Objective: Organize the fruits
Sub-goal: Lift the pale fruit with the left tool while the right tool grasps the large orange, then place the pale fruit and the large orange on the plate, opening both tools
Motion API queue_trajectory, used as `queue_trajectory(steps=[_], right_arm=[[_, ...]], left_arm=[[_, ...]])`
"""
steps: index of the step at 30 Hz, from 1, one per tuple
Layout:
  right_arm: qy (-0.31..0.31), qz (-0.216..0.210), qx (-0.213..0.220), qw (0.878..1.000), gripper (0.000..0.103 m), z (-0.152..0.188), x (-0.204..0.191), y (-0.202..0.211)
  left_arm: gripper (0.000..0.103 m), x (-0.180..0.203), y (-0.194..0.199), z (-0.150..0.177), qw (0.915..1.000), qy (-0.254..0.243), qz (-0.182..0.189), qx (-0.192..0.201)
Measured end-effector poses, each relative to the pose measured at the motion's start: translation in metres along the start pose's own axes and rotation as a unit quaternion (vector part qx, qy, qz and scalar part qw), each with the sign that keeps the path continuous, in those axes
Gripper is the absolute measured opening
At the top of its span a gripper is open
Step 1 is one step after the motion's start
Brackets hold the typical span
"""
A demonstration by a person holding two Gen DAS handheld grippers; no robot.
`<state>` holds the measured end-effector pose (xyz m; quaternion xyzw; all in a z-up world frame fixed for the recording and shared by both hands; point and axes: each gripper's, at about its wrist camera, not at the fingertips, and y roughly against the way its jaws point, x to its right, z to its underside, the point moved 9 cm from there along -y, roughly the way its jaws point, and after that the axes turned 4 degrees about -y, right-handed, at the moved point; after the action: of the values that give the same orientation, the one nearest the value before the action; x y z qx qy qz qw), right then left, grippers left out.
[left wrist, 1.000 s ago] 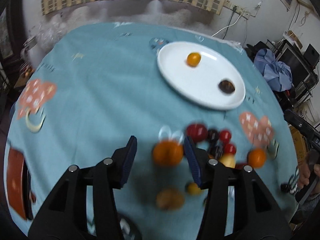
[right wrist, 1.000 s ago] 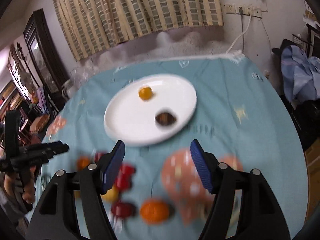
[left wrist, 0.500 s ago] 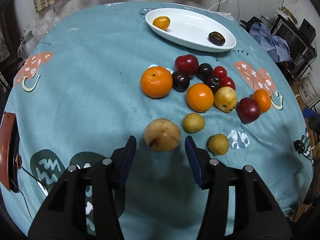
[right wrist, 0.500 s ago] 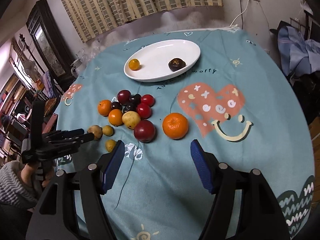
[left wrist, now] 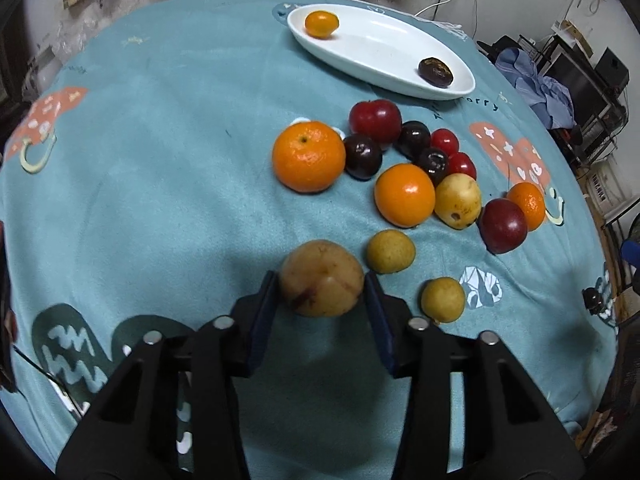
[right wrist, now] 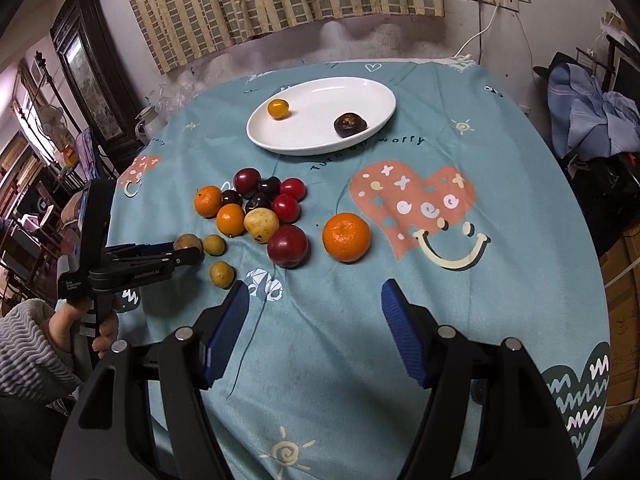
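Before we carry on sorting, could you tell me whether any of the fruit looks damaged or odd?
Yes: the large yellow-brown fruit between the left gripper fingers has a reddish-brown bruise on its lower left side. The yellow fruit beside the orange shows a small dark pit. Nothing looks spilled.

We see a round table [right wrist: 520, 240] (teal printed cloth) carrying a white plate [right wrist: 372, 96] and loose fruit [right wrist: 346, 237].

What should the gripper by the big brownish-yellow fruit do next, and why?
Probably squeeze shut. The left hand-held gripper has a blue pad on each side of the big brownish-yellow round fruit, which rests on the teal tablecloth. Whether the pads press it yet is unclear. Only two fruits sit in the white oval plate, so lift afterward.
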<state>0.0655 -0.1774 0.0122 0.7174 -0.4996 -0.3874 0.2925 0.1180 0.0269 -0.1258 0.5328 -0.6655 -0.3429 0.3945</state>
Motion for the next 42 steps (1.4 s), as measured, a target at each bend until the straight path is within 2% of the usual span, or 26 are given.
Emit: queue_trajectory(steps=[10, 18, 24, 28, 31, 38, 42], right_arm=[[-0.007, -0.002, -0.02, 1.0, 0.069, 0.005, 0.003, -0.011], [-0.002, 0.003, -0.034, 0.999, 0.069, -0.005, 0.011, -0.058], [0.015, 0.028, -0.044, 0.998, 0.058, -0.023, 0.025, -0.098], [0.009, 0.025, -0.055, 0.998, 0.057, -0.027, 0.029, -0.111], [0.018, 0.02, -0.063, 0.998, 0.047, -0.025, 0.027, -0.118], [0.009, 0.005, -0.063, 0.998, 0.044, -0.025, 0.031, -0.118], [-0.009, -0.005, -0.063, 0.998, 0.044, -0.023, 0.036, -0.111]], left_arm=[[0.041, -0.004, 0.013, 0.003, 0.9998, 0.014, 0.003, 0.016], [0.041, -0.007, 0.039, 0.017, 0.9997, 0.013, -0.004, 0.02], [0.041, -0.006, 0.043, 0.03, 0.9998, 0.015, -0.01, 0.01], [0.041, -0.006, 0.042, 0.033, 0.9997, 0.02, -0.012, 0.007], [0.041, -0.006, 0.039, 0.035, 0.9997, 0.023, -0.012, 0.002], [0.041, -0.002, 0.029, 0.034, 0.9996, 0.024, -0.01, -0.009], [0.041, 0.005, 0.027, 0.015, 0.9998, 0.015, -0.008, -0.004]])
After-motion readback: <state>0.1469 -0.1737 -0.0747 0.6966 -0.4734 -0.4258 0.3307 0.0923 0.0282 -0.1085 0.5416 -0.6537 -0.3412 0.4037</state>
